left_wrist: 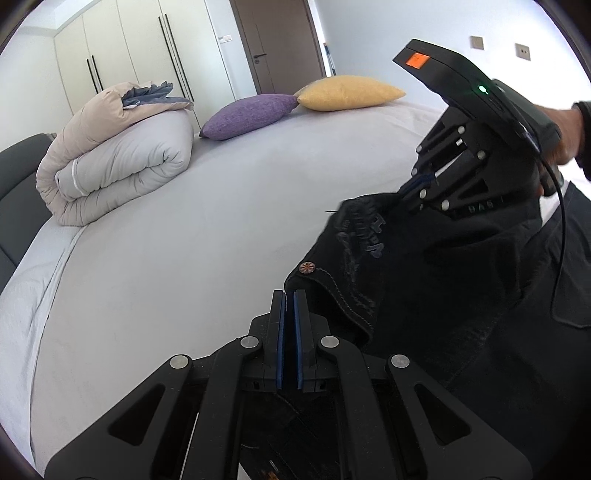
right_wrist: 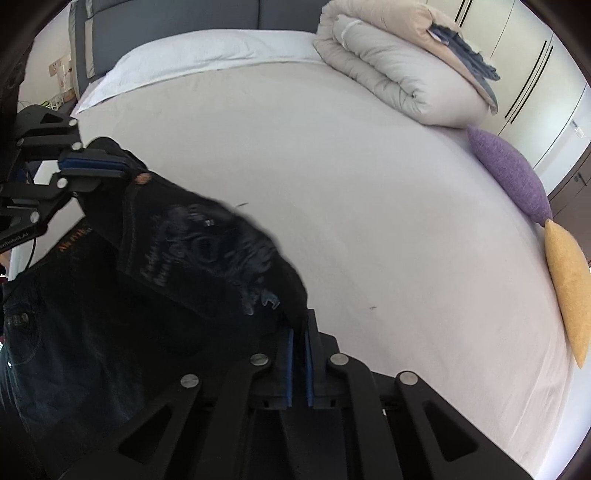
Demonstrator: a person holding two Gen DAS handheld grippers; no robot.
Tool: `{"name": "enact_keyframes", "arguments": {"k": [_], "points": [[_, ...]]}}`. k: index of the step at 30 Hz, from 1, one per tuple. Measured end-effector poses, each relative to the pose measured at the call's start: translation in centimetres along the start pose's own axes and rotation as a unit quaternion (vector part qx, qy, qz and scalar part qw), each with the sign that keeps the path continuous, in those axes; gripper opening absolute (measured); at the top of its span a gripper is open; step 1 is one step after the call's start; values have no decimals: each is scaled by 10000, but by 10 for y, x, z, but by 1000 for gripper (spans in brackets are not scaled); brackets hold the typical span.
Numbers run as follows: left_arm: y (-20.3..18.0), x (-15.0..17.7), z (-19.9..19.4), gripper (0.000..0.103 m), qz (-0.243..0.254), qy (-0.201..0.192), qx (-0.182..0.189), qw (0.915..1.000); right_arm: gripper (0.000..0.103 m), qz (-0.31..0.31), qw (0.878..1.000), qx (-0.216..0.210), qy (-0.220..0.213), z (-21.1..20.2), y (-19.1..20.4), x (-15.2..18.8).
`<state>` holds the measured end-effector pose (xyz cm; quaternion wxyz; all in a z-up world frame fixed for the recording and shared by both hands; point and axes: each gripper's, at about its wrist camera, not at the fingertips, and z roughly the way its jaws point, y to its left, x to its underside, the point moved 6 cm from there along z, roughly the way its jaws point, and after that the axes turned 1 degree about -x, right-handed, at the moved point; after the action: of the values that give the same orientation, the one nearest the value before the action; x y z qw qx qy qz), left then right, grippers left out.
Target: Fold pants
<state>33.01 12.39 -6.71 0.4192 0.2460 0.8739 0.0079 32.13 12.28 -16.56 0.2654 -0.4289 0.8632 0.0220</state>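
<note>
Dark denim pants hang in the air above the bed, held by the waistband between both grippers. My left gripper is shut on the waistband near the copper button. My right gripper is shut on the other end of the waistband; it also shows in the left wrist view. In the right wrist view the pants drape down to the left, printed inner waistband showing, and the left gripper clamps the button end.
A white bed sheet spreads below. A rolled duvet, a purple cushion and a yellow cushion lie along the far side. Wardrobes and a door stand behind. A grey headboard lies at the bed's end.
</note>
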Motion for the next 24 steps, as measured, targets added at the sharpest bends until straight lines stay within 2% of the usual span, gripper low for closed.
{"name": "enact_keyframes", "arguments": {"k": [6,8,10,13,15,17,20,21,24], "points": [[-12,10,-29,3,59,-17,-54,10000,6,-495,9979,399,-110,-13,32,2],[-18,19,-40,3,204,-7,-139,9997,6,-1154,9898,834,-101,-23,53,15],[-24,31,-49,3,240,14,-102,9997,6,-1903,9740,1225,-68,-31,79,29],[-33,55,-64,3,347,60,-29,9994,5,-3155,9309,1840,18,-40,118,62],[-41,71,-71,3,524,172,-10,9985,5,-3938,8940,2137,12,-46,144,86],[-57,91,-80,3,814,271,23,9963,5,-4471,8625,2370,12,-48,162,104],[-83,117,-95,3,1280,401,14,9910,5,-5064,8246,2520,84,-49,185,128],[-89,124,-100,3,1323,438,54,9902,5,-5302,8080,2565,114,-48,195,139],[-106,148,-116,3,1423,527,207,9882,5,-5753,7742,2635,153,-46,213,162]]}}
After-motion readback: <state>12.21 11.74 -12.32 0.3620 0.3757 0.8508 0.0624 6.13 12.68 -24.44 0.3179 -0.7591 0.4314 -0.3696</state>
